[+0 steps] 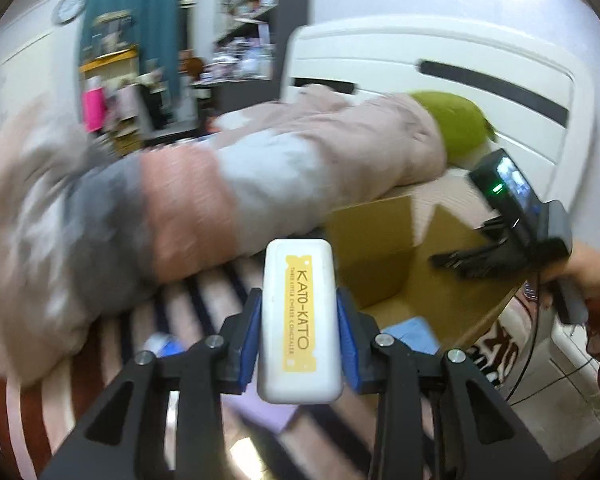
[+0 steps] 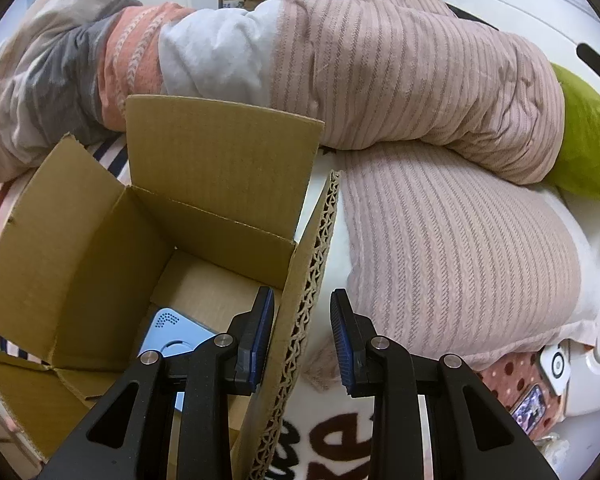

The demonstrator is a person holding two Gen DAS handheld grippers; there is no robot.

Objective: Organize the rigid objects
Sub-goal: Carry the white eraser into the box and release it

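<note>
My left gripper [image 1: 299,334] is shut on a white rectangular case with a yellow KATO-KATO label [image 1: 299,320], held upright above the striped bedding, to the left of the open cardboard box [image 1: 384,248]. My right gripper [image 2: 303,344] is open; its jaws straddle the box's right flap [image 2: 304,320] without clamping it. It also shows from the side in the left wrist view [image 1: 466,260]. A light blue flat device [image 2: 172,334] lies on the box floor.
A rolled pink, grey and white blanket [image 2: 340,64] lies behind the box. A pink ribbed pillow [image 2: 460,248] and a green cushion [image 2: 588,144] are to the right. A white headboard [image 1: 420,64] stands behind. A phone [image 2: 530,406] lies at lower right.
</note>
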